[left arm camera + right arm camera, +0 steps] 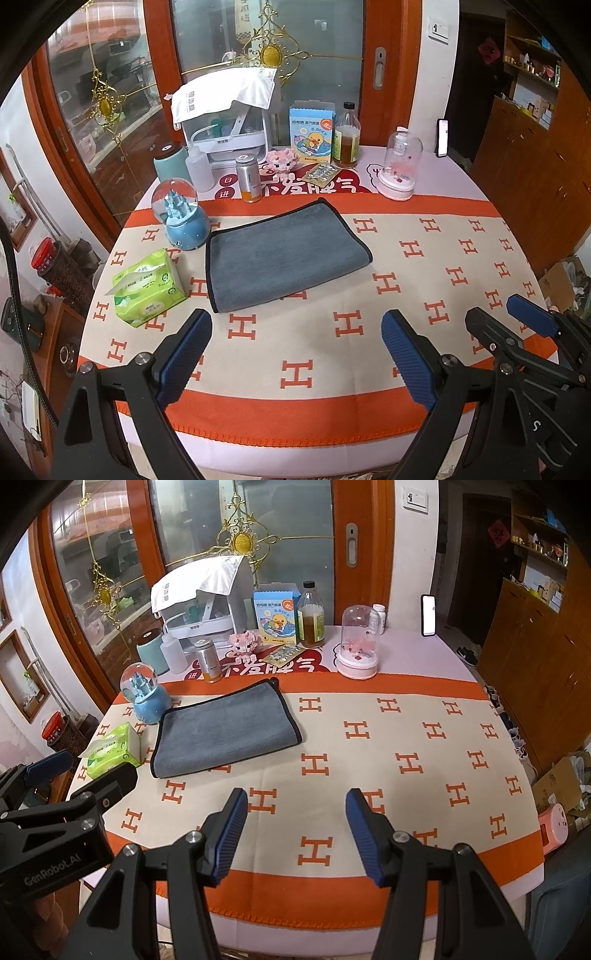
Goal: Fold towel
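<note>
A grey towel with black trim (284,254) lies flat on the cream and orange tablecloth (369,295), folded over with the fold at its right edge. It also shows in the right wrist view (225,731). My left gripper (295,354) is open and empty, above the table's near edge, short of the towel. My right gripper (295,834) is open and empty, near the front edge, right of the towel. The right gripper also shows in the left wrist view (509,317), and the left gripper in the right wrist view (77,771).
A green tissue pack (147,286) and a blue snow globe (181,218) sit left of the towel. Behind it stand a can (249,177), bottles (345,134), a duck box (312,131), a glass dome (399,164) and a white appliance (229,122).
</note>
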`<action>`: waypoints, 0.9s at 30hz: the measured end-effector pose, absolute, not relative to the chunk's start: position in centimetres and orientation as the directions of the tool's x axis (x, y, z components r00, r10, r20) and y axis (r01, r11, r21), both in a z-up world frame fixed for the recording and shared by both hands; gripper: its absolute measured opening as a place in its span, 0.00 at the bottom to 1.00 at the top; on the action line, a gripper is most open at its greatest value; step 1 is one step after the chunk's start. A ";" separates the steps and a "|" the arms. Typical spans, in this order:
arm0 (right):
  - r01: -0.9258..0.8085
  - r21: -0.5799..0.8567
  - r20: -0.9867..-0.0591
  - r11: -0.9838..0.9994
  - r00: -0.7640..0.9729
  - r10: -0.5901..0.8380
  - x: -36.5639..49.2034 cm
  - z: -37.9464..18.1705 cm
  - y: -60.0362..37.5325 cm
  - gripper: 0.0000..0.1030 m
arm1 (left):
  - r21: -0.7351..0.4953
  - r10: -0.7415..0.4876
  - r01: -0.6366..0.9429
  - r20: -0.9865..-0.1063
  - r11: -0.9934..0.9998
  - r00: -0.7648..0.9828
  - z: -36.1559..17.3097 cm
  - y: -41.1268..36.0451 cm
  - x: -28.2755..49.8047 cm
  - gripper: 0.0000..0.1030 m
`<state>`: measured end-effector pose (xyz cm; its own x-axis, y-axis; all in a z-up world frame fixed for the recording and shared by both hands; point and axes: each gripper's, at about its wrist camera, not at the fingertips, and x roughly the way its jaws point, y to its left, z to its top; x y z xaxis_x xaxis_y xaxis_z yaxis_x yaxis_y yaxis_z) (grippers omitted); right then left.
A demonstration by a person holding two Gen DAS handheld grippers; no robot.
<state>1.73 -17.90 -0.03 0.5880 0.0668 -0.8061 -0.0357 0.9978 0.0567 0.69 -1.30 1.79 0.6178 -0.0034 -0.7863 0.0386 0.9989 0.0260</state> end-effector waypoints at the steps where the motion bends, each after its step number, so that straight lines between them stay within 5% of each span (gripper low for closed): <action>1: -0.035 0.058 -0.807 0.998 0.587 0.068 1.7 0.0 -18.0 0.54 | 0.025 -0.004 0.038 -0.786 0.999 0.619 1.8 -1.3 0.7 0.90; 27: -0.045 0.061 -0.807 0.997 0.586 0.076 1.4 -0.1 -17.5 0.54 | 0.023 -0.003 0.034 -0.788 0.999 0.615 1.6 -1.2 0.2 0.90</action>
<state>1.40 -17.47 -0.07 0.5863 0.0756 -0.8066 -0.0451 0.9971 0.0607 0.24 -1.15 1.64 0.6151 -0.0028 -0.7885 0.0342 0.9991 0.0231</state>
